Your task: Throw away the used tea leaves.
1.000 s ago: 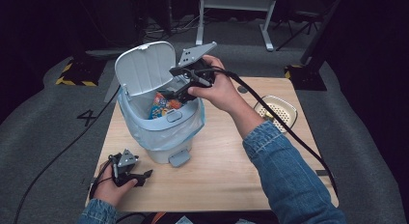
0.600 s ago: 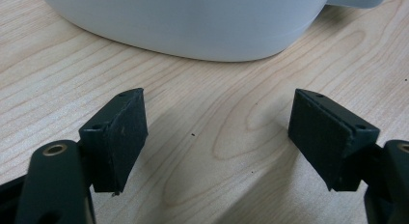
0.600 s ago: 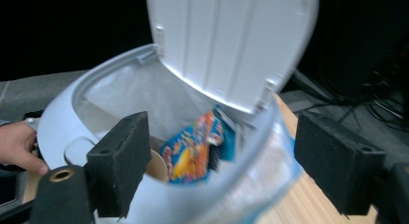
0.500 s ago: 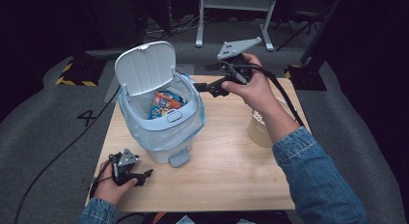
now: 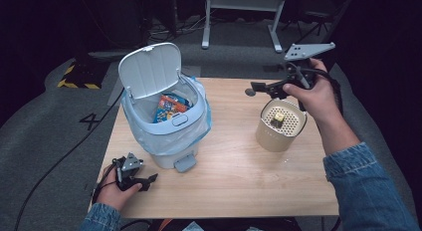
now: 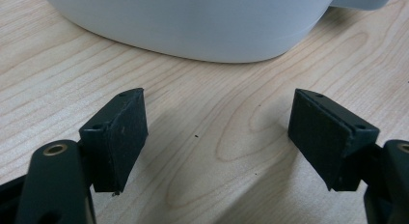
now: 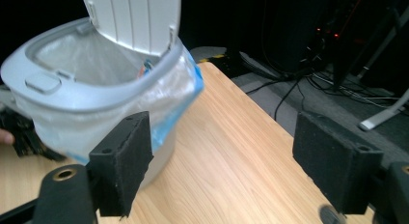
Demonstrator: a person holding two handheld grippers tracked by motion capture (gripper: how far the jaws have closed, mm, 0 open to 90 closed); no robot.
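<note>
Nearest me, the left gripper [image 5: 144, 181] rests at the front edge of the wooden table [image 5: 239, 191], its jaws spread wide and empty, just short of the pedal bin [image 5: 166, 116]. The bin stands lid up, bag-lined, with a colourful packet [image 5: 168, 105] inside. Right of it sits a cream perforated container [image 5: 279, 126]. Above that, the right gripper [image 5: 256, 88] hovers, jaws parted, holding nothing.

Three cameras, one table [image 5: 239, 181]
Overhead looks toward 12 o'clock; both gripper views sit low, sharing the bin [image 5: 164, 116] (left one closest).
</note>
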